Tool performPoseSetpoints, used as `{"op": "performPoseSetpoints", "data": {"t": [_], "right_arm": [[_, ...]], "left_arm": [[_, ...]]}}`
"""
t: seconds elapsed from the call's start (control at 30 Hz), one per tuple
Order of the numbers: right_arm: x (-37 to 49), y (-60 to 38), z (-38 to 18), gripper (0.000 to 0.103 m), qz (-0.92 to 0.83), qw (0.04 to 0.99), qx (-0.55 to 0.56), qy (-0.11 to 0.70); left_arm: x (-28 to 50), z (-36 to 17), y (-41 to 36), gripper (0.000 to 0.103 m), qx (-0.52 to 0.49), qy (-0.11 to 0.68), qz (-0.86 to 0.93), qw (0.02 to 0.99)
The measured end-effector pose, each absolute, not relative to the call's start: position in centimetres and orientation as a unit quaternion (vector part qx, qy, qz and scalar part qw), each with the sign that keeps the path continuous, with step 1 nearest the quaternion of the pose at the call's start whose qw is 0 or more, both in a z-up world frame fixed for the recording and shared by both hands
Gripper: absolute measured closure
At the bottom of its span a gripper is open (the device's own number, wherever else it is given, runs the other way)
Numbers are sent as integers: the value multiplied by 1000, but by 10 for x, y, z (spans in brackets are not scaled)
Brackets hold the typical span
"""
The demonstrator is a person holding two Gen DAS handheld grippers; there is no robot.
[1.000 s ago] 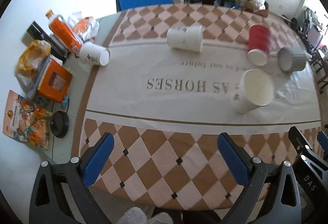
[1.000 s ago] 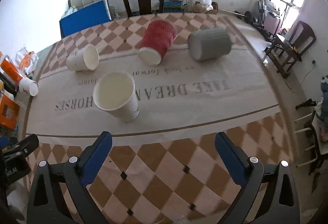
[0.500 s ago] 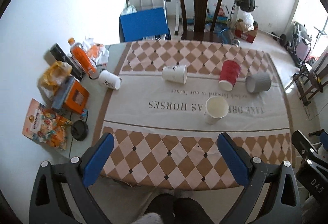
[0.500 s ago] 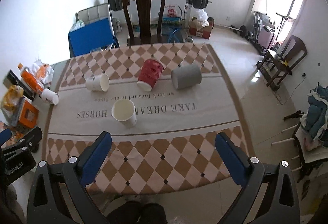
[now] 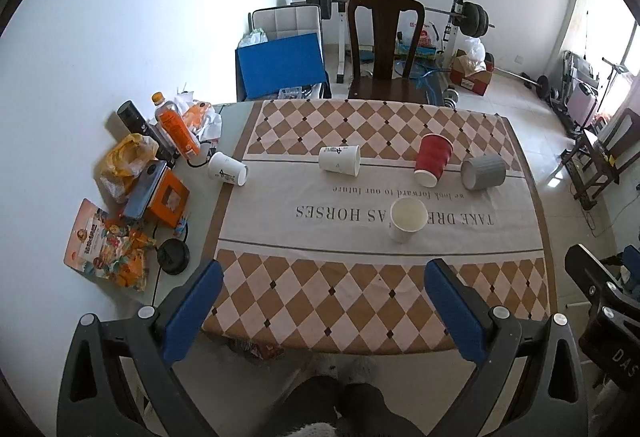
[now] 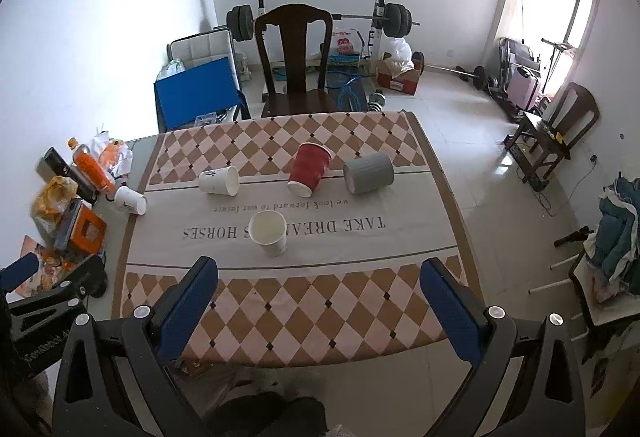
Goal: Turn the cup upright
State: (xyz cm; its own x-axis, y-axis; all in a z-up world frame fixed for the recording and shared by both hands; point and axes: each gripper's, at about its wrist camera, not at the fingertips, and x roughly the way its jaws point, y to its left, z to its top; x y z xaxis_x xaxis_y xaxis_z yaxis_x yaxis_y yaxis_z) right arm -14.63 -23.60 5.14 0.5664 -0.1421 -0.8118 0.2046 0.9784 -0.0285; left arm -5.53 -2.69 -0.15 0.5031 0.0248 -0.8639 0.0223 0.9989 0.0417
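Several cups are on the checkered tablecloth (image 5: 360, 301). A white paper cup (image 5: 407, 219) (image 6: 269, 233) stands upright near the middle. A red cup (image 5: 433, 160) (image 6: 309, 169), a grey cup (image 5: 483, 172) (image 6: 369, 173) and a white cup (image 5: 339, 159) (image 6: 219, 180) lie on their sides behind it. Another white cup (image 5: 227, 168) (image 6: 130, 200) lies on its side at the left. My left gripper (image 5: 320, 297) and right gripper (image 6: 318, 293) are open and empty, high above the table's near edge.
Clutter sits at the table's left edge: an orange bottle (image 5: 176, 129), an orange box (image 5: 168, 197), a yellow bag (image 5: 124, 161), a snack packet (image 5: 106, 249). A dark chair (image 5: 384, 49) stands behind the table, with weights and a blue board (image 5: 280, 63) beyond.
Both grippers have pulled up and back from the table; the cups look smaller and the whole table now shows. The cups have not moved.
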Motion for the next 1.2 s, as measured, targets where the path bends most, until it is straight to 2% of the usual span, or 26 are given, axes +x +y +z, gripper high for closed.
{"op": "performPoseSetpoints", "data": {"t": [1.2], "right_arm": [[-160,-233,60,1,-100,880,25,465]], "left_arm": [[-67,12,-18,0,31,498,-9,866]]}}
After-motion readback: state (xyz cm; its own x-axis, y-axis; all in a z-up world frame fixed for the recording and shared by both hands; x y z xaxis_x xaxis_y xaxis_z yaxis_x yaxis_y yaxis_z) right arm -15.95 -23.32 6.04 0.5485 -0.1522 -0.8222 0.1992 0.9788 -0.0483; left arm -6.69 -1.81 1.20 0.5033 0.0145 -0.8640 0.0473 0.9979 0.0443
